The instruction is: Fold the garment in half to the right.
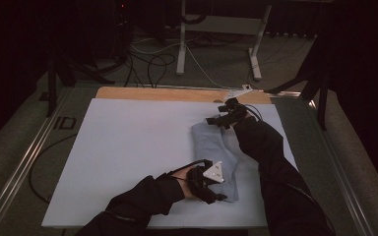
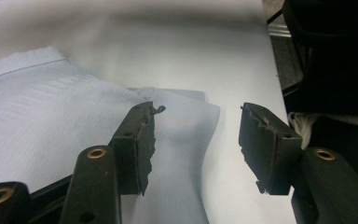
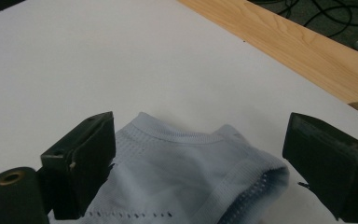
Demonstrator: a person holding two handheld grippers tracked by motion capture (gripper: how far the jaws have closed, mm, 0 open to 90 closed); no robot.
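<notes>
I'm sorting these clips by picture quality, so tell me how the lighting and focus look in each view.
High view: dim overall, dark surroundings, the white table sheet the brightest area, the folded pale-blue cloth low in contrast. Left gripper view: the left gripper jaws sharp, the far sheet hazy and washed out. Right gripper view: evenly lit, the cloth's knit crisp between the open jaws of the right gripper, the wooden edge slightly soft.

- A dim lab or recording studio is showing here: black cables (image 1: 150, 61) are trailing across the grey carpeted floor (image 1: 216, 61).
- White metal stand legs (image 1: 181, 44) are standing behind the white-covered wooden surface (image 1: 128, 147).
- Dark tripod legs (image 1: 320, 83) are flanking it.
</notes>
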